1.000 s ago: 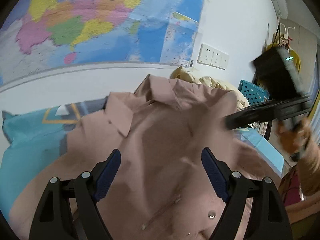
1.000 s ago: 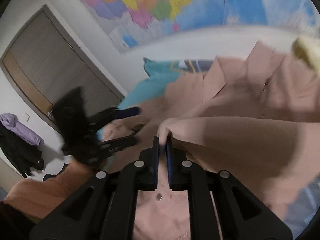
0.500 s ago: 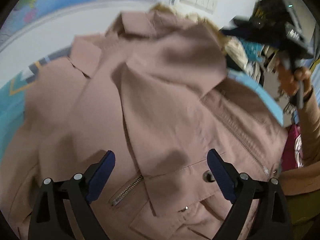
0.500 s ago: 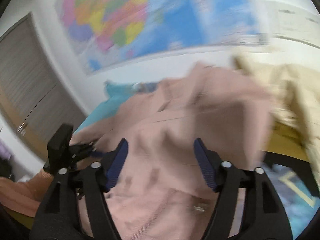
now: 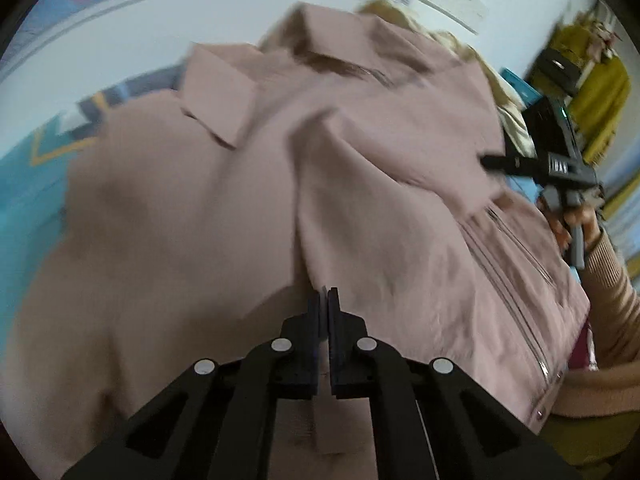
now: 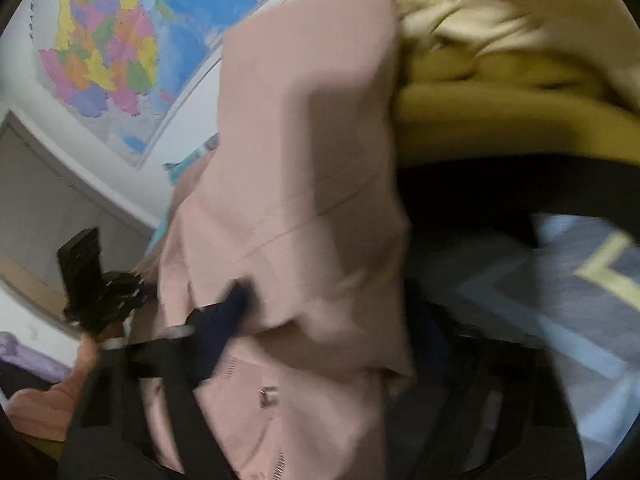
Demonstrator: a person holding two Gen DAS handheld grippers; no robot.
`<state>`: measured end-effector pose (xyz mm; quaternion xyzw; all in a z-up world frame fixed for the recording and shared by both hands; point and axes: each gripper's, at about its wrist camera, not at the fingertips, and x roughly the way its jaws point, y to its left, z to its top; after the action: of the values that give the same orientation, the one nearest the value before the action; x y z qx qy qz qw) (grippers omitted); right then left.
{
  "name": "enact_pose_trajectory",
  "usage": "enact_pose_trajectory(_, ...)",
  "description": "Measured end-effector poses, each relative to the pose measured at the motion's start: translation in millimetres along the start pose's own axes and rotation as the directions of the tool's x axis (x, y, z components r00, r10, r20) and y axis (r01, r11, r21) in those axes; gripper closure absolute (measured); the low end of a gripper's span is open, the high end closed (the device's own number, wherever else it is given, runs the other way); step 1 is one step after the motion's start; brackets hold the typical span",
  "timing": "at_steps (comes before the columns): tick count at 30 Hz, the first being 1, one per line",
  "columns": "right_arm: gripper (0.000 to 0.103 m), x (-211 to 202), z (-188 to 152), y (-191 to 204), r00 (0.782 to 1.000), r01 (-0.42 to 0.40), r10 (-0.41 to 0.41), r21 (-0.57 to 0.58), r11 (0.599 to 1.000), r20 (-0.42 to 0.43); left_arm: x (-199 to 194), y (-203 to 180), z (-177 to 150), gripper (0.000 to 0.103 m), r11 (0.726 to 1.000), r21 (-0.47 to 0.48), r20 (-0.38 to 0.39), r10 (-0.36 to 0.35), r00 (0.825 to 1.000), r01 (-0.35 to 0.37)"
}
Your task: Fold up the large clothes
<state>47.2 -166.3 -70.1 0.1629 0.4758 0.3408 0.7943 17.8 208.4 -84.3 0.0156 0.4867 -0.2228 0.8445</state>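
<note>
So the left gripper (image 5: 324,300) has its 2 fingers pressed together, only a thin slit between the dark blue pads, and the tips sit right at the lower end of a fold edge on the pink jacket (image 5: 248,208). Looks pinched on that fabric edge, though the cloth between the pads is hard to make out.

The right gripper (image 6: 320,328) is a blurry mess in its own view. Its left finger (image 6: 224,320) pokes in from under a flap of the jacket (image 6: 304,160), and the other finger is mostly lost in dark blur to the right, so the 2 look spread wide apart with the pink flap draped between and over them. From the left wrist camera you can see the right gripper (image 5: 496,162) off to the upper right, tips touching the edge of the jacket (honestly can't tell the gap from there).

The jacket fills everything ahead of the left gripper: collar (image 5: 224,96) at the far end, 1 panel folded across the front with a diagonal crease running away from the fingertips, and a zipper (image 5: 516,264) running down the right side. It lies on a blue patterned cover (image 5: 36,184). Beyond the right gripper sits a heap of cream and yellow clothes (image 6: 500,60), touching the jacket's far edge. Wall map (image 6: 112,48) up behind.
</note>
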Motion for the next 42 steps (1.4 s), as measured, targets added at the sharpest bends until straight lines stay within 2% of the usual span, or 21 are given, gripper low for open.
enact_pose_trajectory(1,0.066,2.8,0.4,2.0,1.000,-0.009,0.009,-0.014,1.000,-0.011,-4.7,5.1,2.2,0.101,1.000,-0.009,0.006,0.013,1.000,-0.013)
enact_pose_trajectory(2,0.088,-0.4,-0.6,3.3,1.000,-0.018,0.018,-0.024,1.000,-0.017,-8.4,8.2,4.8,0.100,1.000,-0.010,0.009,0.027,1.000,-0.027)
enact_pose_trajectory(5,0.091,-22.3,1.5,8.4,1.000,-0.006,0.007,-0.054,0.999,0.029,-23.4,9.0,3.7,0.093,0.994,0.018,0.040,0.109,0.993,-0.109)
enact_pose_trajectory(6,0.092,-32.3,2.4,5.9,0.999,0.004,-0.002,-0.044,0.999,0.052,-27.0,10.1,2.3,0.069,0.994,0.018,0.041,0.106,0.993,-0.107)
enact_pose_trajectory(7,0.092,-41.4,3.3,0.4,0.998,0.014,-0.012,-0.023,1.000,0.066,-29.3,9.9,-0.5,0.037,0.996,0.023,0.026,0.086,0.996,-0.086)
enact_pose_trajectory(8,0.092,-45.3,3.9,-3.8,0.998,0.018,-0.017,-0.011,1.000,0.066,-29.6,7.7,-3.9,0.029,0.997,0.041,0.017,0.071,0.997,-0.071)
enact_pose_trajectory(10,0.092,-47.1,3.2,-8.9,0.998,0.046,-0.046,-0.006,0.999,0.053,-22.8,-0.5,-10.4,0.027,0.993,0.097,-0.002,0.061,0.998,-0.060)
enact_pose_trajectory(12,0.092,-42.2,3.5,-8.7,0.998,0.049,-0.048,-0.001,0.999,0.041,-6.6,-6.9,-12.9,0.021,0.984,0.142,-0.051,0.113,0.992,-0.105)
enact_pose_trajectory(15,0.091,-35.5,4.6,-5.5,0.998,0.037,-0.038,0.007,0.999,0.046,16.4,-10.3,-19.4,0.022,0.972,0.183,-0.108,0.169,0.980,-0.148)
enact_pose_trajectory(17,0.090,-33.5,4.2,-7.1,0.998,0.029,-0.030,0.019,0.999,0.048,13.9,-9.8,-19.7,0.044,0.976,0.178,-0.082,0.143,0.986,-0.127)
enact_pose_trajectory(19,0.090,-35.8,2.7,-9.8,0.998,0.020,-0.021,0.025,0.999,0.051,8.7,-8.5,-15.9,0.088,0.971,0.171,-0.052,0.180,0.982,-0.169)
enact_pose_trajectory(21,0.090,-34.9,3.2,-4.0,0.998,0.015,-0.016,0.017,1.000,0.055,0.8,-2.7,-10.8,0.097,0.974,0.138,-0.027,0.184,0.983,-0.178)
enact_pose_trajectory(25,0.082,-42.0,4.9,6.7,0.997,0.002,-0.001,-0.018,1.000,0.076,-29.2,7.0,8.5,0.098,0.962,0.085,0.100,0.253,0.962,-0.261)
enact_pose_trajectory(27,0.072,-42.6,6.0,12.6,0.996,0.019,-0.017,-0.033,0.999,0.086,-43.9,9.0,23.8,0.098,0.940,0.072,0.165,0.317,0.934,-0.332)
enact_pose_trajectory(32,0.065,-44.1,5.9,17.0,0.990,0.090,-0.086,-0.034,0.995,0.116,-52.2,21.5,48.5,0.098,0.892,0.031,0.223,0.434,0.873,-0.452)
enact_pose_trajectory(33,0.062,-45.5,5.0,17.6,0.986,0.117,-0.113,-0.030,0.993,0.124,-51.2,29.5,49.8,0.094,0.895,0.012,0.208,0.433,0.877,-0.445)
enact_pose_trajectory(34,0.058,-47.3,3.7,19.5,0.980,0.155,-0.150,-0.029,0.988,0.133,-41.7,36.2,51.4,0.086,0.906,0.002,0.170,0.417,0.893,-0.424)
enact_pose_trajectory(35,0.053,-50.3,2.1,24.3,0.970,0.204,-0.196,-0.041,0.978,0.144,-29.8,40.3,51.2,0.082,0.900,0.018,0.135,0.430,0.893,-0.436)
enact_pose_trajectory(37,0.050,-61.1,-0.9,36.8,0.943,0.285,-0.269,-0.059,0.957,0.196,-15.7,45.0,47.2,0.061,0.874,0.034,0.109,0.480,0.871,-0.485)
enact_pose_trajectory(40,0.050,-77.5,-6.8,62.8,0.914,0.335,-0.296,-0.105,0.936,0.278,-13.7,52.3,40.3,0.055,0.882,0.004,0.102,0.468,0.878,-0.471)
enact_pose_trajectory(42,0.050,-77.2,-10.2,87.2,0.908,0.349,-0.282,-0.185,0.919,0.308,-26.2,55.9,35.9,0.048,0.878,-0.025,0.138,0.476,0.869,-0.477)
